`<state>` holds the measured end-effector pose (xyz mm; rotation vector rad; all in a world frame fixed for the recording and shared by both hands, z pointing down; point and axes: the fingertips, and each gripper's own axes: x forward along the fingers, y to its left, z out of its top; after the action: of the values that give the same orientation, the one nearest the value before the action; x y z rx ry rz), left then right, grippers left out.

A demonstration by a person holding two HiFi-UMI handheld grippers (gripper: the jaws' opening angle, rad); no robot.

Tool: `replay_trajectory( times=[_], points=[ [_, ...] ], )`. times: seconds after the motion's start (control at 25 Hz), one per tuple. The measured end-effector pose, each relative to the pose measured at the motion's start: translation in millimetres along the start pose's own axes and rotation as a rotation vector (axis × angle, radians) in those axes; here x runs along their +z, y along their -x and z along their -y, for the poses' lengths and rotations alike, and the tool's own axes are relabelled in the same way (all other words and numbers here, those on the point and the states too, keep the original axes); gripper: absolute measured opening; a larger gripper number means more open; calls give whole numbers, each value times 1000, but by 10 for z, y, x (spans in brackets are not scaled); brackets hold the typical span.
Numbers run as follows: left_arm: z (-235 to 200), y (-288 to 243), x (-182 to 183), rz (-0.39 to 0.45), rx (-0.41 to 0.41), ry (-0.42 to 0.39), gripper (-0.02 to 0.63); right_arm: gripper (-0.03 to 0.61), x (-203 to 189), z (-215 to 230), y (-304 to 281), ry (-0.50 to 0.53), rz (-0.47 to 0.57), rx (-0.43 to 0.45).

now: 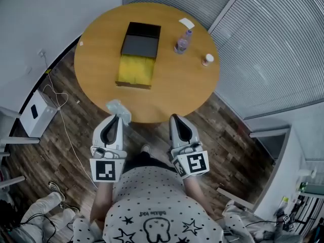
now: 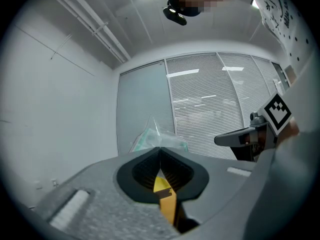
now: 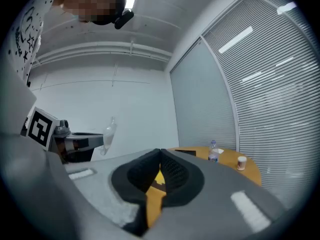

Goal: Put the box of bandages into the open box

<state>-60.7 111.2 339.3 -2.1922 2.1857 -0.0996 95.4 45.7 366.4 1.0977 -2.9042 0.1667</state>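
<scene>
The box of bandages [image 1: 118,108], pale green inside a clear plastic wrap, sticks out from the tip of my left gripper [image 1: 118,117], which is shut on the wrap just off the table's near edge. In the left gripper view the wrap [image 2: 158,138] rises above the closed jaws. My right gripper [image 1: 175,118] is beside it, shut and holding nothing. The open box [image 1: 135,70] lies further back on the round wooden table [image 1: 177,85], showing a yellow inside and a black lid [image 1: 141,40]. The right gripper view shows the wrap [image 3: 109,133] hanging from the left gripper [image 3: 75,142].
A clear water bottle [image 1: 183,42], a small white jar [image 1: 207,59] and a white slip [image 1: 186,23] stand on the table's far right. Slatted blinds [image 1: 273,44] close off the right side. A white unit [image 1: 34,113] and cables lie on the wood floor at left.
</scene>
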Motion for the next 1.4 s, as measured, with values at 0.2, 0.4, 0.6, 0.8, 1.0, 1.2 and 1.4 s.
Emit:
replay_trajectory(
  times=[0.2,0.4,0.6,0.8,1.0,1.2,1.4],
  points=[
    [-35,-109,-14,-7,20,-10,12,5,-42,119,-81,-7,-15,10],
    [-18,-148,-11,-7,34,-11,12,5,-119,182,-79,-23,-31,16],
    [8,-151,-2,-10,45,-9,12,5,-132,244,-46,-25,-33,11],
    [-25,-249,34,-4,47,-19,12,4,-115,332,-100,-32,-32,0],
    [-156,-411,56,-9,42,-15,12,5,-58,354,-297,-35,-30,-4],
    [-392,-702,55,-4,20,-8,12,5,-1,392,-601,-31,-34,-26],
    [-668,-1065,83,2,-26,-8,12,5,75,440,-990,-27,-32,-65]
  ],
)
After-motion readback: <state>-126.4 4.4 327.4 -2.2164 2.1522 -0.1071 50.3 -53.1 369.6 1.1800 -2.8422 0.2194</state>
